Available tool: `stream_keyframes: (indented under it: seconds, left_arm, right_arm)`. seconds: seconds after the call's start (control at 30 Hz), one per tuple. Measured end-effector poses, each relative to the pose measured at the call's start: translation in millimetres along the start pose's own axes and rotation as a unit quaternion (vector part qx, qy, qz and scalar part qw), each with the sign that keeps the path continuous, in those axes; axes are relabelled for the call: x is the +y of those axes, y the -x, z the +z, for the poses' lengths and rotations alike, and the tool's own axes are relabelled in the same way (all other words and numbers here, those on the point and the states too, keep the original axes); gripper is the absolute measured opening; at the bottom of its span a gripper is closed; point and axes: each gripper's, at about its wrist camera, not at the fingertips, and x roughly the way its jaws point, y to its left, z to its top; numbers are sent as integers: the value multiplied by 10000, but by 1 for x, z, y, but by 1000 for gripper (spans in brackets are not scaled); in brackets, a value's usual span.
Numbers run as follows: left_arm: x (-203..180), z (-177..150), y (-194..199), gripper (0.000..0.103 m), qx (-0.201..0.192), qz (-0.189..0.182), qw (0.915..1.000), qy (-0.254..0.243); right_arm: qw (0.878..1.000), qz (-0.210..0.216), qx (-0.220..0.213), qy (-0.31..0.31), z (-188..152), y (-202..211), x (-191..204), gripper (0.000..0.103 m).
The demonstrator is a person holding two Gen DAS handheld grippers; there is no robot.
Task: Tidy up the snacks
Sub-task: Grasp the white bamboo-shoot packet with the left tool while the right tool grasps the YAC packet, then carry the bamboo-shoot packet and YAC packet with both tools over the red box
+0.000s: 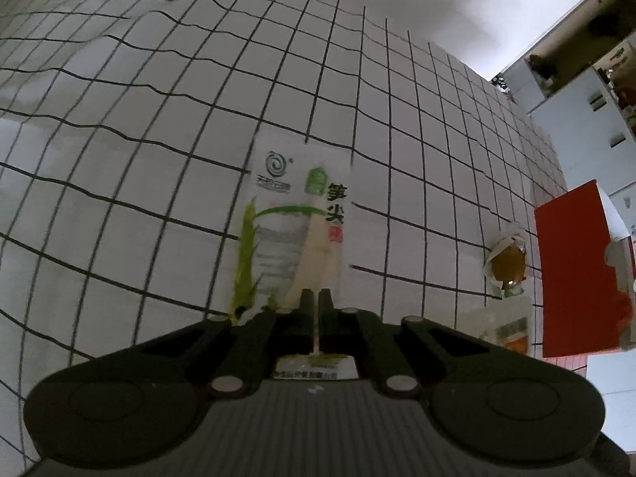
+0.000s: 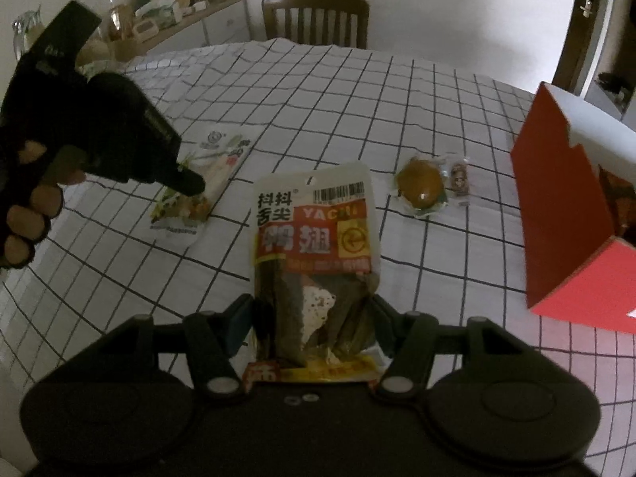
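Note:
My left gripper [image 1: 317, 298] is shut on the near edge of a white and green bamboo-shoot snack packet [image 1: 294, 222] that lies on the checked tablecloth. The same packet [image 2: 206, 175] shows in the right wrist view under the left gripper [image 2: 190, 185]. My right gripper [image 2: 314, 310] is shut on a red and white duck-wing snack packet [image 2: 314, 238] and holds it above the table. A red box [image 2: 564, 214] stands open at the right; it also shows in the left wrist view [image 1: 576, 270].
A wrapped brown egg snack [image 2: 423, 189] and a small wrapped sweet [image 2: 459, 179] lie on the cloth [image 2: 397, 99] left of the box. The egg also shows in the left wrist view [image 1: 507, 264]. A wooden chair [image 2: 316, 16] stands behind the table, a cluttered sideboard [image 2: 179, 4] at back left.

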Motion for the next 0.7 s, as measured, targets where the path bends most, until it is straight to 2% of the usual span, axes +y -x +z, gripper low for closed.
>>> stream_keyframes:
  seconds: [0.23,0.33,0.4,0.43,0.47,0.53,0.63,0.7]
  left_arm:
    - [-6,-7,13,3,-86,25,9984,-552]
    - [-17,-10,15,7,-104,155,9965,-820]
    - [-24,-12,13,16,-62,219,9954,-934]
    - [-27,-13,12,31,-40,249,9950,-969]
    - [-31,-13,11,56,-30,294,9946,-995]
    - [-32,-15,13,85,-165,343,9939,-1031]
    - [-41,-16,9,85,-268,552,9909,-1196]
    - [-46,-16,1,85,-316,1024,9855,-1318]
  right_arm:
    - [9999,32,-74,-138,-6,12,-2,61]
    - [9996,53,-88,-253,-9,16,-5,61]
    - [9995,60,-100,-290,-13,19,-7,61]
    - [9994,64,-106,-310,-14,20,-8,61]
    - [9993,70,-109,-339,-16,22,-10,61]
    - [9991,81,-119,-403,-19,24,-13,61]
    - [9988,67,-148,-458,-23,28,-17,61]
    - [9986,61,-166,-500,-26,31,-21,61]
